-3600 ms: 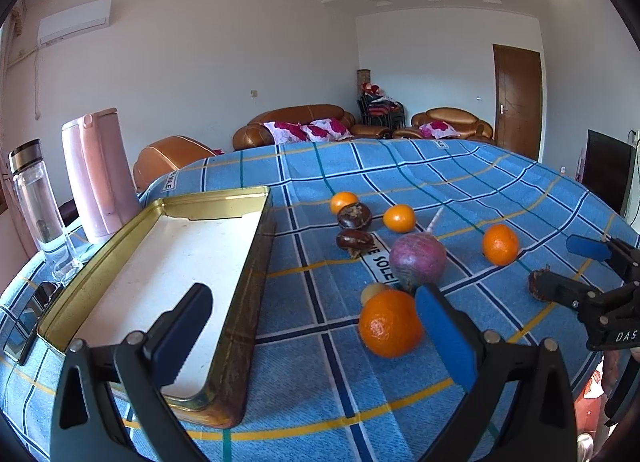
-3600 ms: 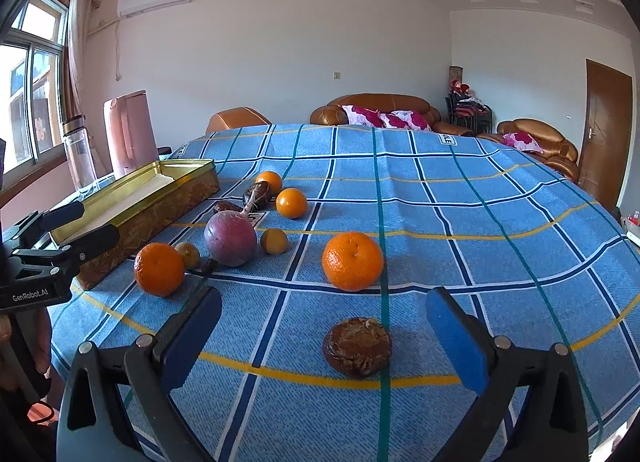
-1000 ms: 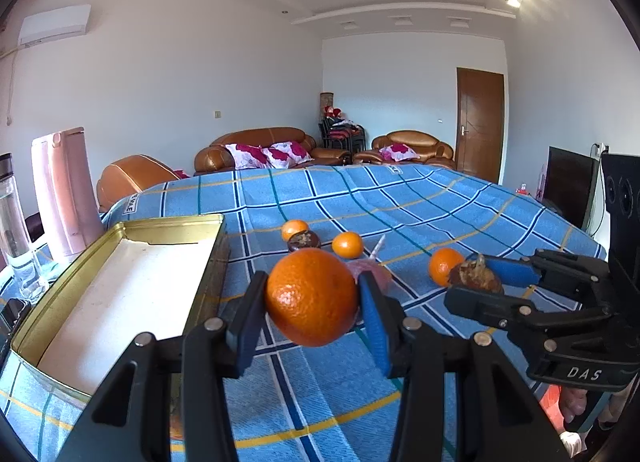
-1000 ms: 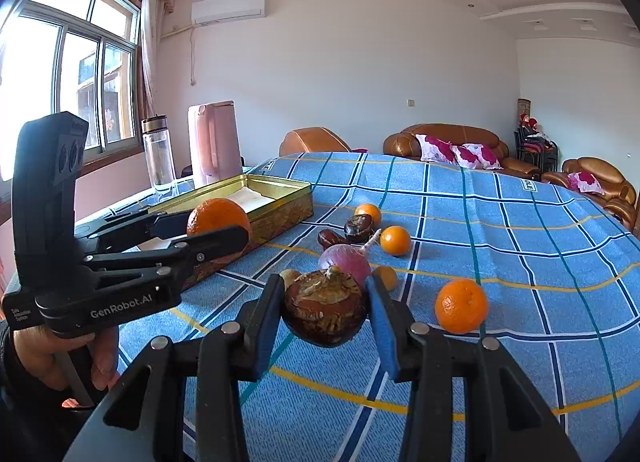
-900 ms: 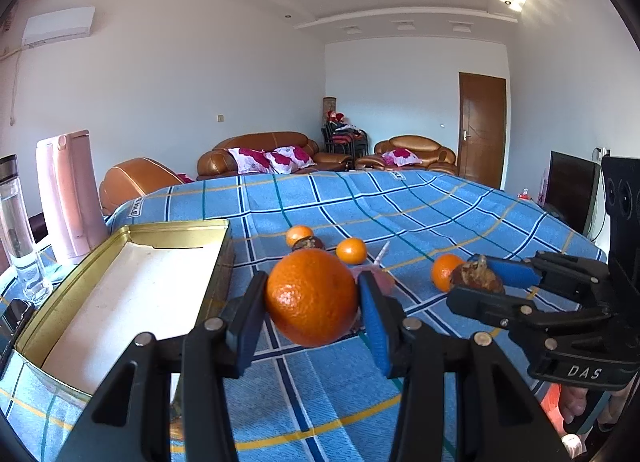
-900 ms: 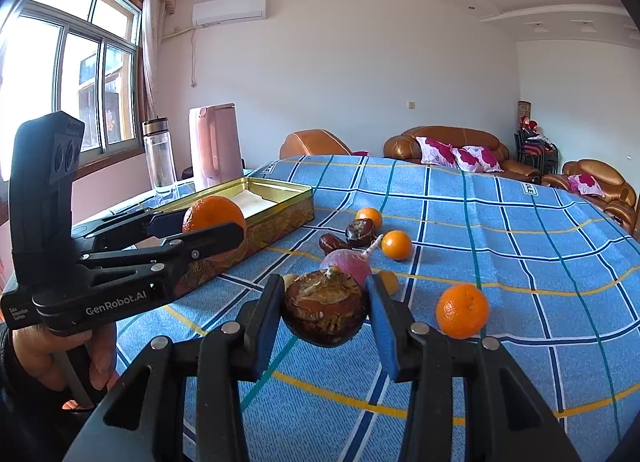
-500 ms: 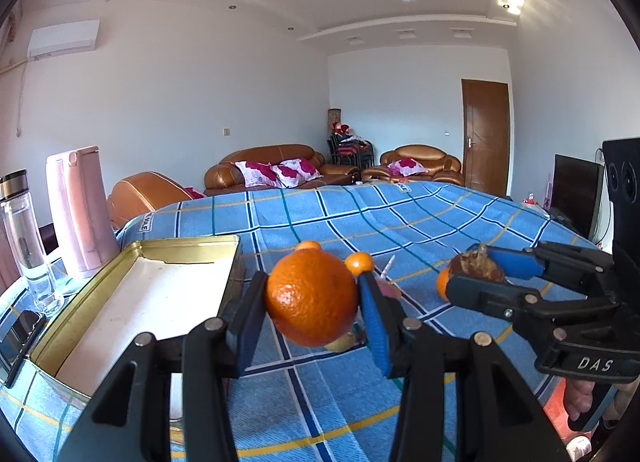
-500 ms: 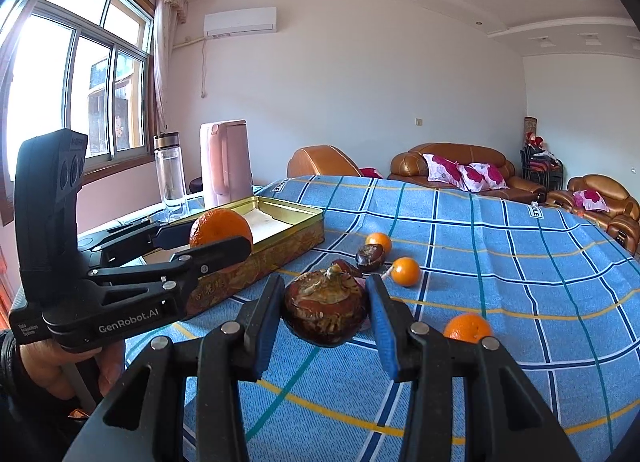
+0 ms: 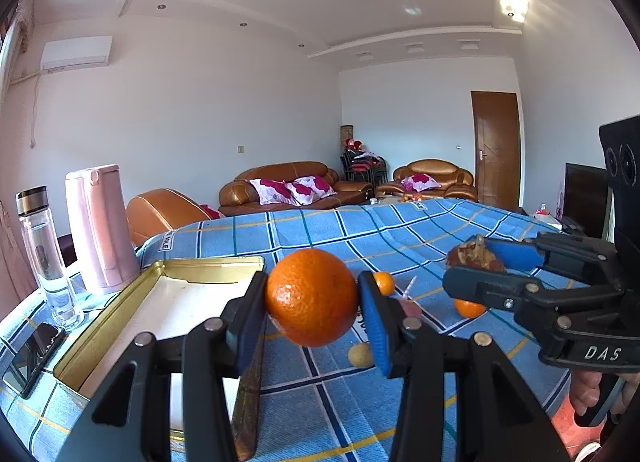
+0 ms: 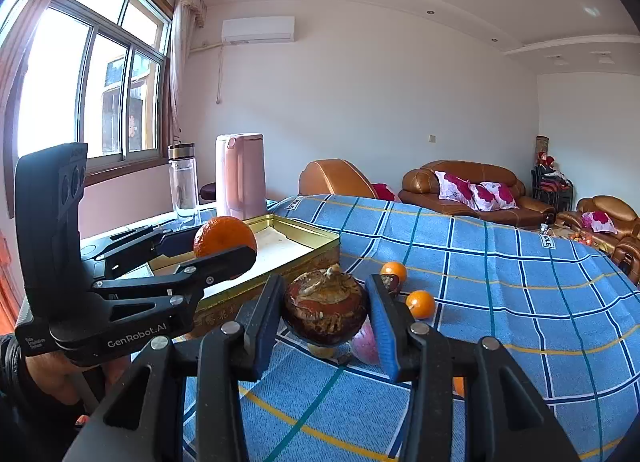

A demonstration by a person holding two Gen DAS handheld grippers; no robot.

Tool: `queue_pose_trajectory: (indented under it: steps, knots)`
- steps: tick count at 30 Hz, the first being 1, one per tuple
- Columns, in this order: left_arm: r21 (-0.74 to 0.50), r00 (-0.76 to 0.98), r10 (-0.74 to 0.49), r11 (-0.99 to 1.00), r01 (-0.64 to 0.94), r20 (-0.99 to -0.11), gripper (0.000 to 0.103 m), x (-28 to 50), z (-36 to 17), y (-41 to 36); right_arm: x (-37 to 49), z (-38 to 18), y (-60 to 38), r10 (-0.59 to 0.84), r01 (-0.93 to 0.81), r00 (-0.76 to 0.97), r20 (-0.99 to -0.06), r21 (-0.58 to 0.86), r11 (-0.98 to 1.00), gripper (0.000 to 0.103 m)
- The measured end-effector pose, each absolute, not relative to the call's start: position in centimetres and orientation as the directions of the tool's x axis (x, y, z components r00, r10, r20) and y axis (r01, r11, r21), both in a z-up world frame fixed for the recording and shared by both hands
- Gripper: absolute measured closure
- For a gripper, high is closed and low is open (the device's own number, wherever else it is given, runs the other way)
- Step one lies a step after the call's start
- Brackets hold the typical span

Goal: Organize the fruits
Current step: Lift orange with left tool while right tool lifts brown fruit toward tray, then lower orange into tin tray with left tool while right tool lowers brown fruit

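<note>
Orange (image 9: 311, 297): round, pitted, bright, clamped in left claw (image 9: 312, 302); right claw (image 10: 326, 312) grips brown mangosteen (image 10: 326, 312).

Two close claw-mounted views, sharing gold tin (image 9: 208, 264) (image 10: 308, 231)

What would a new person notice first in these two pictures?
First, the large orange clamped in the left hand-held gripper, held in the air beside the open gold tin. Next, the dark brown fruit gripped by the right hand-held gripper above the blue checked tablecloth, where small oranges lie loose.
</note>
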State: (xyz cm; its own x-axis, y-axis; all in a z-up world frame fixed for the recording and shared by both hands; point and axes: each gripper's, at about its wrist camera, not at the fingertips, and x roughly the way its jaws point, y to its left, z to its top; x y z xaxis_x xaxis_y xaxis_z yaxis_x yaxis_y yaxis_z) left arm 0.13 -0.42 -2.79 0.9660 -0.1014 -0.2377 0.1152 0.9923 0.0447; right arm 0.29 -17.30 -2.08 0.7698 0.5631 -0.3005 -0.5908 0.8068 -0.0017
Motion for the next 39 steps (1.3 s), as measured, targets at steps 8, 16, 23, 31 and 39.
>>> queue_pose_trajectory:
  steps: [8, 16, 23, 31, 39]
  knots:
    - [0.074, 0.979, -0.060, 0.994, 0.075, -0.194, 0.056, -0.1, -2.4, 0.4, 0.6, -1.0, -15.9, 0.585, -0.614, 0.762, -0.277, -0.024, 0.789, 0.059]
    - [0.082, 0.980, -0.024, 0.996, 0.041, -0.195, 0.056, 0.4, -2.4, 1.6, 1.5, 0.3, -14.2, 0.613, -0.645, 0.741, -0.272, -0.034, 0.764, 0.059]
    - [0.067, 0.975, 0.009, 0.998, 0.006, -0.223, 0.056, 1.1, -2.7, 3.2, 2.4, 0.6, -12.2, 0.637, -0.675, 0.712, -0.296, -0.040, 0.736, 0.059]
    - [0.038, 0.961, 0.050, 0.998, -0.041, -0.271, 0.056, 2.3, -3.4, 5.6, 3.2, 0.7, -10.4, 0.656, -0.702, 0.685, -0.317, -0.045, 0.711, 0.059]
    - [0.042, 0.951, 0.069, 0.997, -0.059, -0.301, 0.056, 3.3, -3.8, 7.2, 4.7, 0.8, -8.6, 0.670, -0.723, 0.657, -0.346, -0.038, 0.690, 0.059]
